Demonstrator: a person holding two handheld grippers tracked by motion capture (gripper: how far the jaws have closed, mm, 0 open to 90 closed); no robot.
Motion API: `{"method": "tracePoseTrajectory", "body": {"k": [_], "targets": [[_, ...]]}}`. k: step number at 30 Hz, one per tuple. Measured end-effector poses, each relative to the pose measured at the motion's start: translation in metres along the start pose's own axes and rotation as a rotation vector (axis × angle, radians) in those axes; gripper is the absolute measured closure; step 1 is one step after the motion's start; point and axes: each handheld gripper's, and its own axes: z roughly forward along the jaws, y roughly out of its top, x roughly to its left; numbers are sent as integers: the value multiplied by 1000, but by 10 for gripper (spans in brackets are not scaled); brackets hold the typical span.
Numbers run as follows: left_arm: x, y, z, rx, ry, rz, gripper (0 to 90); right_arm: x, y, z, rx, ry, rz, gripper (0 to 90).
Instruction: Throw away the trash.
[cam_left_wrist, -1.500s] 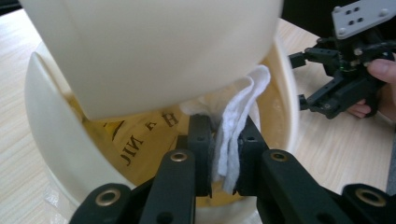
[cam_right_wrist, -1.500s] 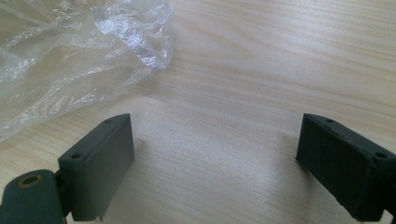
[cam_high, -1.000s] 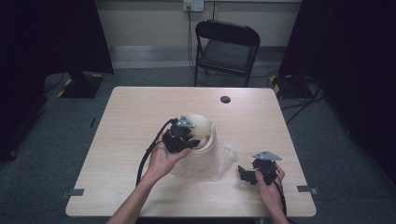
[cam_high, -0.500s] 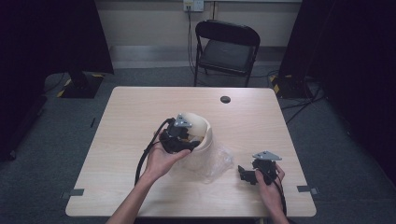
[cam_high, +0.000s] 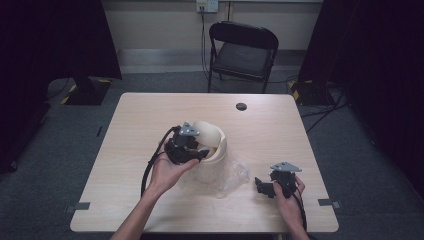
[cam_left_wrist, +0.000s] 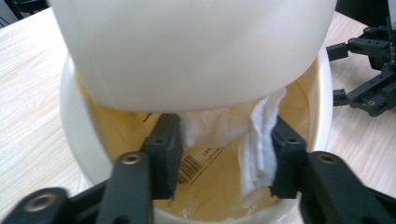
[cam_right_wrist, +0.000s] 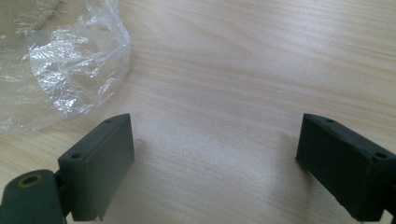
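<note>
A cream bin (cam_high: 212, 167) with a swing lid (cam_high: 207, 131) stands mid-table. My left gripper (cam_high: 199, 152) is at its mouth on the left side. In the left gripper view the lid (cam_left_wrist: 196, 51) is tipped up above my open left gripper (cam_left_wrist: 224, 158), whose jaws reach inside the bin (cam_left_wrist: 77, 126). Crumpled white material (cam_left_wrist: 259, 140) lies against one jaw, over a barcode label (cam_left_wrist: 198, 161); nothing is clamped. My right gripper (cam_high: 263, 187) rests low at the table's front right, open (cam_right_wrist: 215, 158) over bare wood, apart from the bin.
A crumpled clear plastic bag (cam_high: 232, 175) lies against the bin's right side, also at the upper left of the right gripper view as plastic (cam_right_wrist: 60, 60). A small black disc (cam_high: 241, 106) sits at the far side. A folding chair (cam_high: 242, 50) stands beyond the table.
My left gripper has shifted slightly left at the bin's mouth and the lid has tipped up further. The right gripper has stayed put.
</note>
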Motion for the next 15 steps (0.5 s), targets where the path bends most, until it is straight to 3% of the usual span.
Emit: {"method": "tracePoseTrajectory", "body": {"k": [3, 11, 15], "targets": [[1, 0, -4, -12, 6, -3, 483, 0, 0, 0, 0, 0, 0, 102], [1, -2, -13, -43, -26, -5, 350, 0, 0, 0, 0, 0, 1, 101], [0, -3, -17, -71, -11, -3, 346, 0, 0, 0, 0, 0, 1, 102]]}}
